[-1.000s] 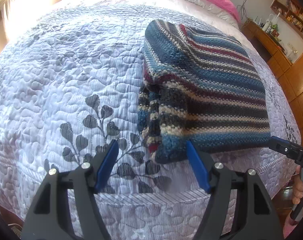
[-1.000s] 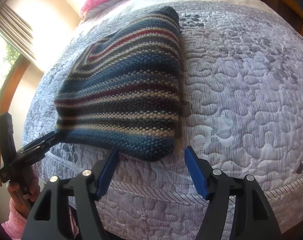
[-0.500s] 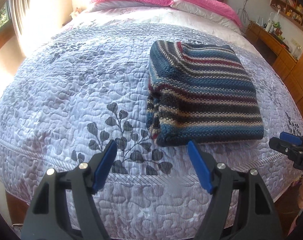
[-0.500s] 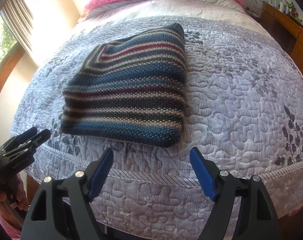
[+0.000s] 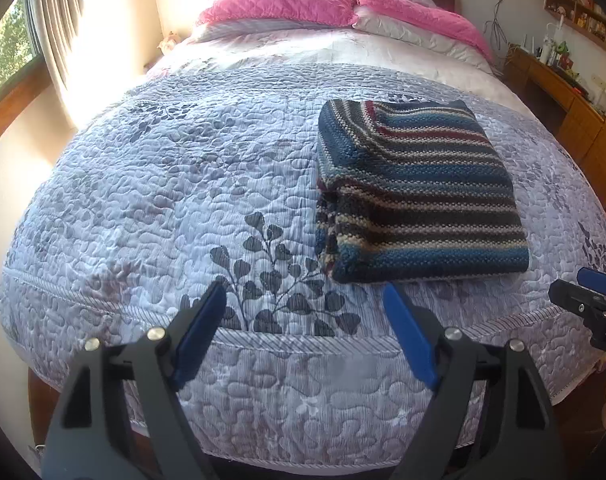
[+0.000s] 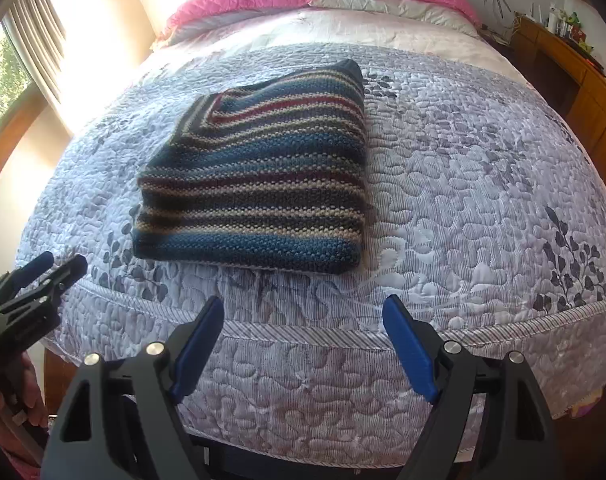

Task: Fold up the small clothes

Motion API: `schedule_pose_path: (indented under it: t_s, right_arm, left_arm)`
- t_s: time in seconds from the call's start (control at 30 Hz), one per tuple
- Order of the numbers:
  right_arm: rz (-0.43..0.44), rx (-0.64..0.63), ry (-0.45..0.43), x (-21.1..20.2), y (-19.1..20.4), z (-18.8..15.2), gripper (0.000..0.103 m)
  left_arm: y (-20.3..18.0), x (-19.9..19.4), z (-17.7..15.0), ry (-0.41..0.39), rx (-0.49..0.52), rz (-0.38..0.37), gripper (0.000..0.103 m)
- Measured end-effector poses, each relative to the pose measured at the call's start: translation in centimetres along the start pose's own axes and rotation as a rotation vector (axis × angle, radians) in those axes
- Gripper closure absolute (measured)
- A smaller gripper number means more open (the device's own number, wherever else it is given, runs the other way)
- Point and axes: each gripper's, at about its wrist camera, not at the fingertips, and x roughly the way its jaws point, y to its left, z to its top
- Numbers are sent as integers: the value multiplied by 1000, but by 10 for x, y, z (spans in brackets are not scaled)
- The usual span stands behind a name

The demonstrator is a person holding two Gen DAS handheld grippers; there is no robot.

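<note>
The left gripper (image 5: 305, 304), black-framed with blue-padded fingers, hangs with its jaws spread wide and nothing between them, above the near edge of the bed. The right gripper (image 6: 303, 316), of the same build, is likewise wide apart and empty, also off the near edge. Neither touches the cloth. Just beyond both lies the folded knitted sweater with blue, cream, dark grey and maroon stripes (image 5: 419, 196), resting flat as a squarish bundle on the pale lilac quilted bedspread with dark leaf prints (image 5: 163, 184), near its front edge. Its stacked folded layers face the left gripper. At the head of the bed lie pink quilted pillows (image 5: 287, 2). A wooden shelf unit (image 5: 559, 92) stands along the right wall.
</note>
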Motion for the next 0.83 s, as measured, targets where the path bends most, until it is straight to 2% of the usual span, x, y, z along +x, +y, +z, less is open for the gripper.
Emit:
schedule_pose_path:
  t_s: [0.47,0.83]
  right_arm:
    - [-17,-21,-52,-19,10,-10,18]
    - [-67,-2,-37,-20,8,-12,16]
  left_arm:
    - [-3,-19,-9,-30,9,17,18]
    - [-1,-22,-12,-33,7,24,16]
